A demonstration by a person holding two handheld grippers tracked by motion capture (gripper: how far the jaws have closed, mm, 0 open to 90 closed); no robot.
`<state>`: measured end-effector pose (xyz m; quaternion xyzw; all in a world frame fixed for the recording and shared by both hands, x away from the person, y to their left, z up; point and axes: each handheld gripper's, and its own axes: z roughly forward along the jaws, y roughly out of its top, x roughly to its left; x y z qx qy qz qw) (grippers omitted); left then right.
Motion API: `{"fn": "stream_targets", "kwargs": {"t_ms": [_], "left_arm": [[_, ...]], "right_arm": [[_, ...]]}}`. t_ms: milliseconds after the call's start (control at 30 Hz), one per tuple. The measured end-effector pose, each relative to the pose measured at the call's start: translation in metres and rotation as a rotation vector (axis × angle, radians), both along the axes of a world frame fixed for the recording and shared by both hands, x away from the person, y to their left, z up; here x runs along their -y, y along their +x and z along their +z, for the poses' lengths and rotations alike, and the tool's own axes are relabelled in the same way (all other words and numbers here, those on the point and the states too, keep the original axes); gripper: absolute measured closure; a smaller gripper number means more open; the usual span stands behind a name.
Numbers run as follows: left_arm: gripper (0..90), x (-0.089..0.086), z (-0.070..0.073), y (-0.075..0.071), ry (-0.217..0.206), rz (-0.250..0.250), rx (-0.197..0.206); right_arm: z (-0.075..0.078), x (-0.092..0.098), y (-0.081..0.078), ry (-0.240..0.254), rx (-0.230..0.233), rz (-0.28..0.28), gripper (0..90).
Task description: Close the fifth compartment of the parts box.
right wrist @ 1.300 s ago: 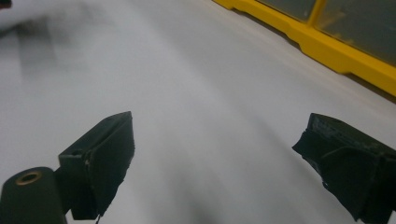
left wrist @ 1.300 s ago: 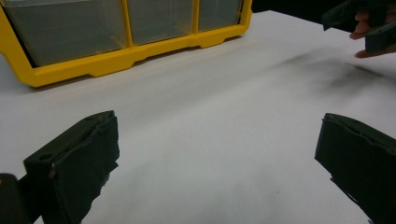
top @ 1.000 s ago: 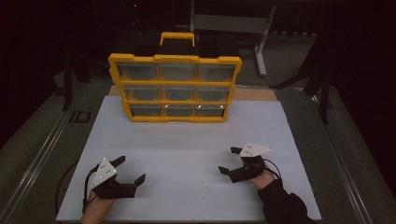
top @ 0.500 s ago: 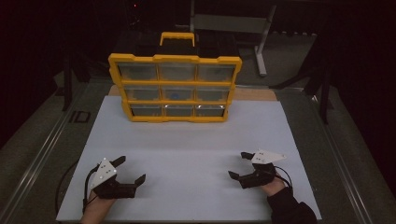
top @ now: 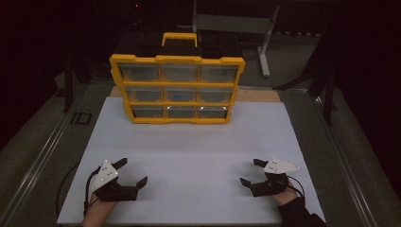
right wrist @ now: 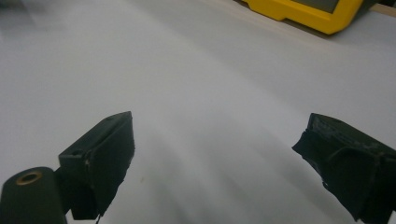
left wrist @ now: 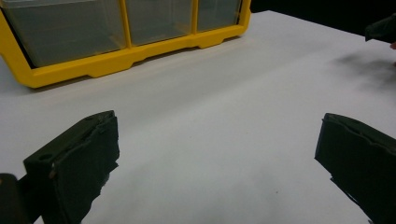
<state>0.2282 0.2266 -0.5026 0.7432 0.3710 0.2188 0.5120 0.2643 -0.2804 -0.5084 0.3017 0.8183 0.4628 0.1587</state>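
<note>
A yellow organizer case with clear drawers and a top handle stands upright at the back of the white table sheet. My left gripper rests low at the front left, jaws wide open and empty. My right gripper sits at the front right, also open with nothing between its jaws. In the left gripper view the gripper faces the case's bottom drawers across bare sheet. In the right gripper view the gripper sees a corner of the case far off.
A grey metal stand rises behind the case in the dark. Metal rails run along both sides of the table. A wooden strip shows behind the sheet. The other gripper's shadow lies at the right in the left gripper view.
My right gripper has slid to the right and slightly toward the table's front edge. The left gripper and the case have stayed put.
</note>
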Motion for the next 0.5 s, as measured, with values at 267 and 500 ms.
{"fn": "stream_targets", "kwargs": {"t_ms": [267, 500], "left_arm": [[0.0, 0.0, -0.0002, 0.0002, -0.001, 0.0, 0.0], [0.0, 0.0, -0.0001, 0.0004, -0.002, 0.0, 0.001]], "right_arm": [[-0.0046, 0.0034, 0.0002, -0.039, 0.023, -0.038, 9.5], [-0.0066, 0.002, 0.0022, -0.07, 0.037, -0.059, 9.5]]}}
